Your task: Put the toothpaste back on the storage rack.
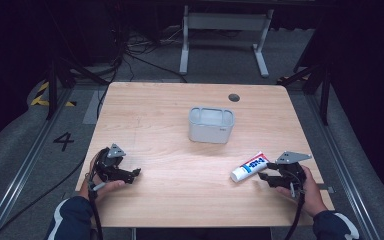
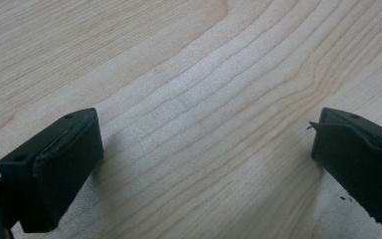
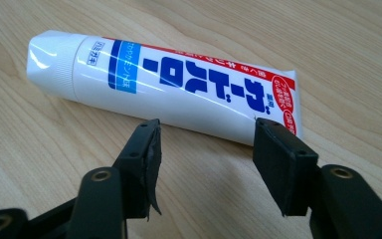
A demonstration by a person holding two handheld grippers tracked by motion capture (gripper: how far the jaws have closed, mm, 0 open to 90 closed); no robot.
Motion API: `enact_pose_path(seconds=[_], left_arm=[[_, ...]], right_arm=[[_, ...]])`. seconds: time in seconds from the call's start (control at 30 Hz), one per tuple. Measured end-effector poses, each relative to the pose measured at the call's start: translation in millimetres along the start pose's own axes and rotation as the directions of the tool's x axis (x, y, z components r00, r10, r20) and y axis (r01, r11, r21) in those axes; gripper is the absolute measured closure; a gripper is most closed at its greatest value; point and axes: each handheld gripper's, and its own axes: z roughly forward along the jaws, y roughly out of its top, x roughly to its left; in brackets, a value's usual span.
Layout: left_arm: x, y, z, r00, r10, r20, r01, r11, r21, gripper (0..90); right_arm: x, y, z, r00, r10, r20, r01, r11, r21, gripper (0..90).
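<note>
A white toothpaste tube [image 1: 250, 166] with blue and red print lies flat at the table's right front, cap toward the left. In the right gripper view the tube [image 3: 169, 89] lies just beyond my right gripper [image 3: 206, 137], which is open with its jaws apart and nothing between them. From above, my right gripper [image 1: 266, 176] sits just right of the tube. A grey open-top bin [image 1: 211, 124] stands at the table's middle. My left gripper [image 1: 136, 173] rests open at the left front; in its own view the left gripper [image 2: 206, 144] shows only bare wood between the jaws.
The wooden table [image 1: 170, 200] has a dark round grommet [image 1: 234, 97] near its far edge. Beyond it a white desk frame [image 1: 225, 30] stands on grey floor, with cables at the back left. A floor mark "4" [image 1: 63, 141] lies left of the table.
</note>
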Motion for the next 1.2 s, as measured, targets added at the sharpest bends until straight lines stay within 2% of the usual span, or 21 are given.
enact_pose_path(seconds=[0.13,0.27,0.5,0.6,0.9,1.03,1.2], left_arm=[[0.0,0.0,0.0,1.0000,0.000,0.000,0.000,1.0000,0.000,0.2],[0.0,0.0,0.0,1.0000,0.000,0.000,0.000,1.0000,0.000,0.2],[0.0,0.0,0.0,1.0000,0.000,0.000,0.000,1.0000,0.000,0.2],[0.0,0.0,0.0,1.0000,0.000,0.000,0.000,1.0000,0.000,0.2],[0.0,0.0,0.0,1.0000,0.000,0.000,0.000,1.0000,0.000,0.2],[0.0,0.0,0.0,1.0000,0.000,0.000,0.000,1.0000,0.000,0.2],[0.0,0.0,0.0,1.0000,0.000,0.000,0.000,1.0000,0.000,0.2]], right_arm=[[2.0,1.2,0.1,0.9998,-0.014,-0.013,0.014,1.000,0.007,43.6],[1.7,0.4,0.4,0.9997,0.008,-0.025,-0.007,1.000,0.023,43.8],[0.7,4.1,7.1,0.9999,0.005,-0.013,-0.004,0.998,0.068,55.0],[-3.2,8.6,9.2,0.9996,0.027,0.001,-0.027,0.998,0.061,56.7],[-8.2,22.4,20.2,0.9994,0.021,0.026,-0.022,0.998,0.054,56.1],[-9.4,30.0,21.6,0.9992,0.032,0.022,-0.033,0.999,0.041,53.0],[-8.0,43.8,22.4,0.9939,0.103,0.039,-0.104,0.994,0.016,43.3]])
